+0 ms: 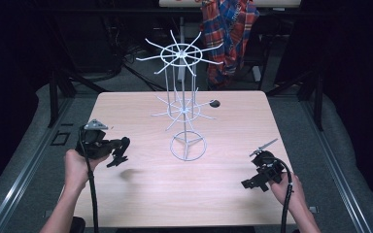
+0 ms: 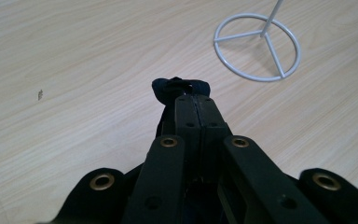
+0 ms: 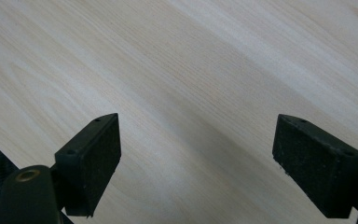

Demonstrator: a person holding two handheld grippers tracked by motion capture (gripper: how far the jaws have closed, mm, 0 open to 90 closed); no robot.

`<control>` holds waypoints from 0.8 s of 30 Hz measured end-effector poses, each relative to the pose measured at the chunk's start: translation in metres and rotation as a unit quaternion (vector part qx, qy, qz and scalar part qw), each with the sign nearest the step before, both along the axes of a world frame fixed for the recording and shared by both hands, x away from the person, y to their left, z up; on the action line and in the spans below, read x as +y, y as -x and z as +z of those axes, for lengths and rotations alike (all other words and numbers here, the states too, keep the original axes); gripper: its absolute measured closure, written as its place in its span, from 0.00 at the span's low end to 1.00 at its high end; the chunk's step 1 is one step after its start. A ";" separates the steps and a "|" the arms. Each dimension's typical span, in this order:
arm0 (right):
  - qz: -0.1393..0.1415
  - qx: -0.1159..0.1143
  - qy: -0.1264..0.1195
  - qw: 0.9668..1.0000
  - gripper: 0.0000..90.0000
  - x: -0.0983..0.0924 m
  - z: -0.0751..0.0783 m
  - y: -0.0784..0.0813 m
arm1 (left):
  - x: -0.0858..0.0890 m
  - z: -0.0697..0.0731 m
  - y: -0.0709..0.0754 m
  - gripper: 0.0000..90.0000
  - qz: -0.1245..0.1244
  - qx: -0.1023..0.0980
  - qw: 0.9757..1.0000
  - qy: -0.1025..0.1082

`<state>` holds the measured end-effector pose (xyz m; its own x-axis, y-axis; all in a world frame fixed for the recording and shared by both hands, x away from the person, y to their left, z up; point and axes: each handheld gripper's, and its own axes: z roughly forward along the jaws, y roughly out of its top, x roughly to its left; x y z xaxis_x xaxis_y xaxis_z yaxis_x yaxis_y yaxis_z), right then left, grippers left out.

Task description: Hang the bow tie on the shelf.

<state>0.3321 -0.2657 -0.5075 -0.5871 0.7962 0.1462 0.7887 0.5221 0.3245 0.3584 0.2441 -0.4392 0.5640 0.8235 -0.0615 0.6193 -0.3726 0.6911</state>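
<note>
Your left gripper [image 1: 119,154] hangs above the near-left part of the wooden table [image 1: 233,194], jaws pressed together on a small dark item [image 2: 181,88] that pokes out past the tips in the left gripper view; too little shows to say what it is, perhaps a soft band or a scrap of fabric. The white wire rack [image 1: 184,109] stands mid-table, its ring base [image 2: 257,46] ahead and right of those jaws, with two tiers of thin spokes above. Your right gripper [image 1: 255,182] sits low over the near-right table with jaws wide apart, bare wood between them. Risks from here, as I judge them: only a small part of the item looks pinched, so a quick swing toward the rack could shake it loose onto the table. The rack looks light and tall; catching a spoke with the jaws or the trailing cable could tip or spin it. The spokes are thin and crowded, so hooking the item on one may miss. The free right gripper could steady the base.
</note>
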 end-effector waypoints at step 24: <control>-0.004 0.001 -0.002 1.000 0.17 -0.001 -0.002 0.000 | -0.017 0.024 -0.016 0.99 -0.015 -0.027 0.999 0.016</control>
